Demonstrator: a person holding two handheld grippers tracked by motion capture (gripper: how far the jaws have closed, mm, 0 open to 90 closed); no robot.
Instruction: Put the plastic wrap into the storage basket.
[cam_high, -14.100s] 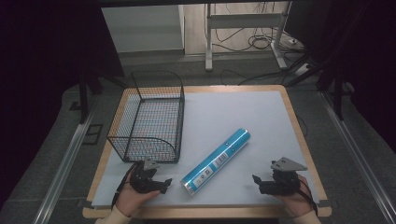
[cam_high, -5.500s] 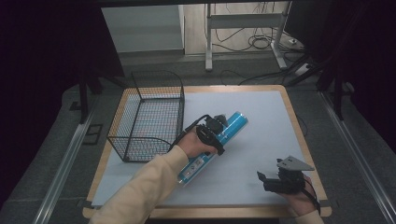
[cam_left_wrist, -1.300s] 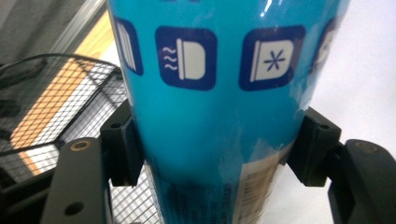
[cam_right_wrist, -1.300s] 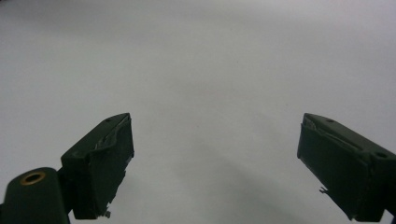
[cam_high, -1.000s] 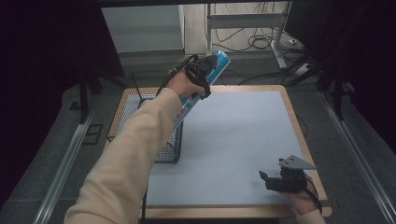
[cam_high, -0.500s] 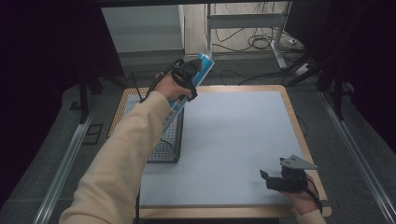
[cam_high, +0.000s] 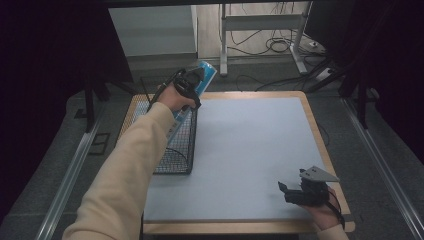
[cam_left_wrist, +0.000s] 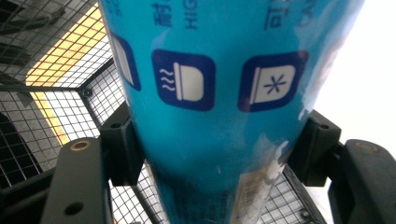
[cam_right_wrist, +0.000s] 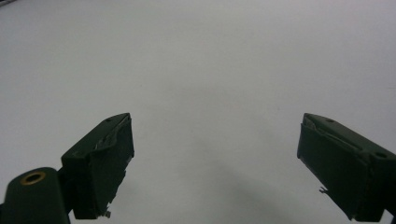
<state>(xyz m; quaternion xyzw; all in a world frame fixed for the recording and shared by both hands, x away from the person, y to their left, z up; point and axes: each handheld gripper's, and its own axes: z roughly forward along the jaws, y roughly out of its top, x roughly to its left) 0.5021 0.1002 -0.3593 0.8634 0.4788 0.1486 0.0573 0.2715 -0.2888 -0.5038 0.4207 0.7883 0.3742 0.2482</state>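
While the left gripper (cam_high: 194, 86) is held up over the far end of the black wire basket (cam_high: 172, 147), its two black jaws are clamped on the sides of a long blue tube (cam_high: 205, 75) printed with dark blue square icons and white lettering; in the left gripper view the tube (cam_left_wrist: 219, 98) runs up between the pads (cam_left_wrist: 122, 140), which press against it from either side, and basket mesh shows behind and below it. From the high view the tube is tilted, its upper end leaning away past the far edge of the table (cam_high: 320, 145) and its lower part passing down behind the hand towards the basket's right wall; whether its lower end touches the mesh cannot be told. A cream sleeve (cam_high: 127, 175) reaches from the bottom of the high view up to that hand. The basket stands on the left part of the pale grey table top, its long side along the table's left edge. Well apart, near the table's near right corner, the right gripper (cam_high: 295, 192) rests low over the surface, a grey three-cornered plate (cam_high: 318, 173) on top, and its jaws stand wide apart over bare grey table (cam_right_wrist: 210, 70) with nothing between them
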